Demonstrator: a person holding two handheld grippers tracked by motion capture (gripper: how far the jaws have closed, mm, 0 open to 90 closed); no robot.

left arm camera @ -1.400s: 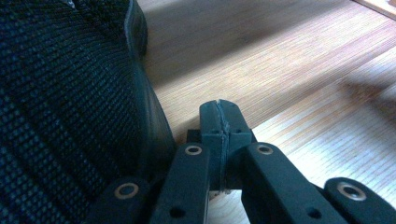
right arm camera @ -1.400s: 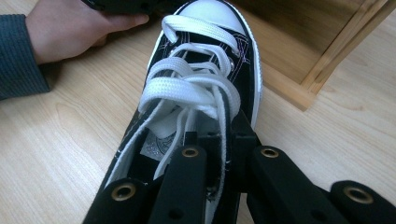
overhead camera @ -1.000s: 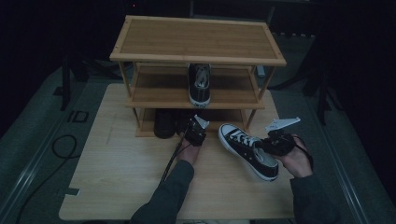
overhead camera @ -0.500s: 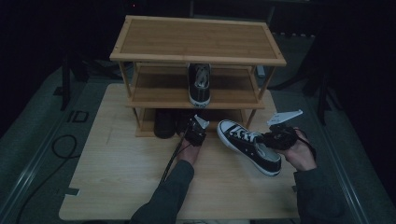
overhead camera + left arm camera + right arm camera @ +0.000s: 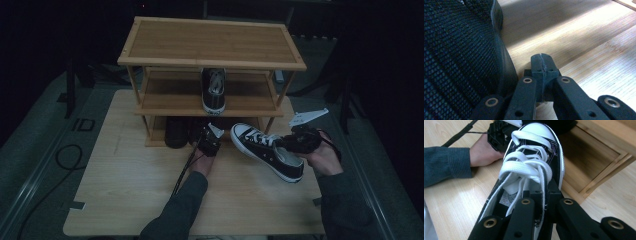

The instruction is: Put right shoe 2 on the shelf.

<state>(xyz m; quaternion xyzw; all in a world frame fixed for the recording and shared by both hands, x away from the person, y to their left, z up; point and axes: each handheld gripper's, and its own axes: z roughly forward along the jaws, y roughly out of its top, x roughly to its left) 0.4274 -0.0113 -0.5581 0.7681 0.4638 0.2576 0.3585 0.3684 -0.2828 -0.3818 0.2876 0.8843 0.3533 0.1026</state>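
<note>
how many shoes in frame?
3 clear: a sneaker on the rack's middle shelf, a white-laced sneaker held by the right gripper over the table, and a black mesh shoe on the bottom shelf. Dark there; more may be hidden.

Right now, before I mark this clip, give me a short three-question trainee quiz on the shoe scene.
1. True or false: the right gripper is shut on the black-and-white sneaker.
2. Where does the other laced sneaker sit on the wooden rack? A) top board B) middle shelf C) on the table
3. What lies between the pads of the left gripper, beside the dark mesh shoe?

Key:
1. True; its jaws clamp the shoe's side wall by the laces.
2. B.
3. Nothing; the jaws are closed on each other.
</note>
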